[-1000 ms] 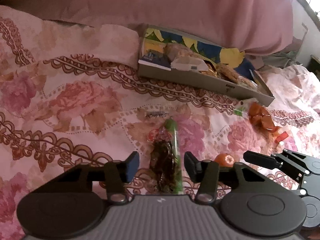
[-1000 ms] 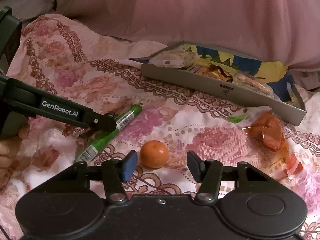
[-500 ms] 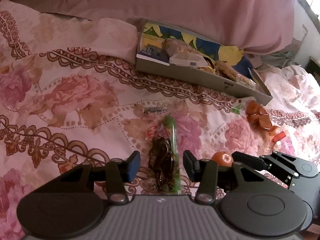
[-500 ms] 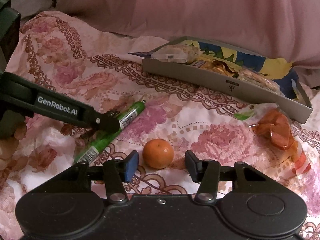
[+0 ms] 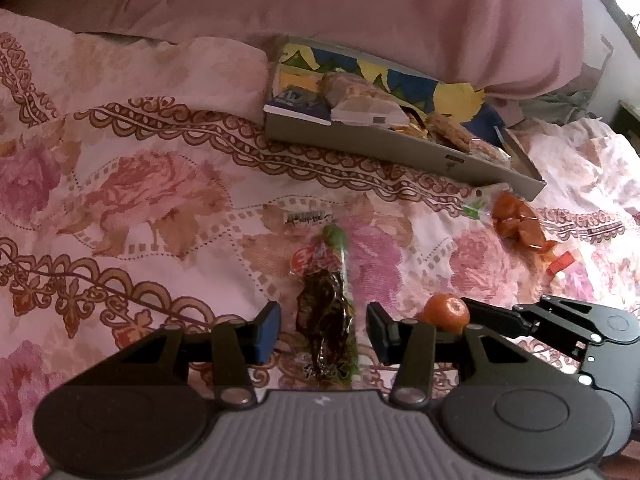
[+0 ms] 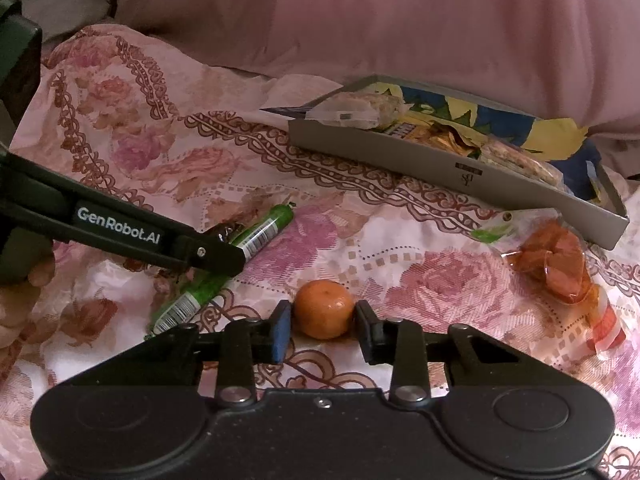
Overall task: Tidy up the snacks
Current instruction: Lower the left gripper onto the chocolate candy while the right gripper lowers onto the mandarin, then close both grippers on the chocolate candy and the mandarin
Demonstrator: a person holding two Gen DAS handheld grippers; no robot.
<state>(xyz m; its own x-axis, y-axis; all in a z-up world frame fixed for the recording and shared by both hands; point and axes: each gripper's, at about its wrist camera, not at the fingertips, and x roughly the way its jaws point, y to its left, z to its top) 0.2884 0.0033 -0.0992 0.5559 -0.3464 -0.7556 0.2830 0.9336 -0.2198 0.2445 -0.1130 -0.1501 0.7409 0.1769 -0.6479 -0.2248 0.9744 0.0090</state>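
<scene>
I am working over a bed with a flowery pink blanket [image 5: 140, 200], and a big pink pillow [image 6: 400, 20] lies at the back. On my left side, my left gripper [image 5: 322, 330] hangs low over the blanket with its two fingers spread wide. Between them lies a clear snack bag with dark brown bits [image 5: 326, 320], and a long green snack tube [image 6: 224, 272] lies with it, slanting up and away. The fingers do not touch the bag. In my right camera that left gripper reaches in from the left edge, and its tip sits over the green tube. Next comes the small orange [image 6: 325, 309], sitting on the blanket. My right gripper [image 6: 323, 330] is low too, and its fingers are closed in narrow on both sides of the orange, right against it or almost; I cannot tell if they squeeze it. Further back and to the right is the gray snack box [image 6: 460, 172], lying flat with packets inside. Just in front of its right corner lies a clear bag of orange snacks [image 6: 552, 264] on the blanket, well apart from the orange.
</scene>
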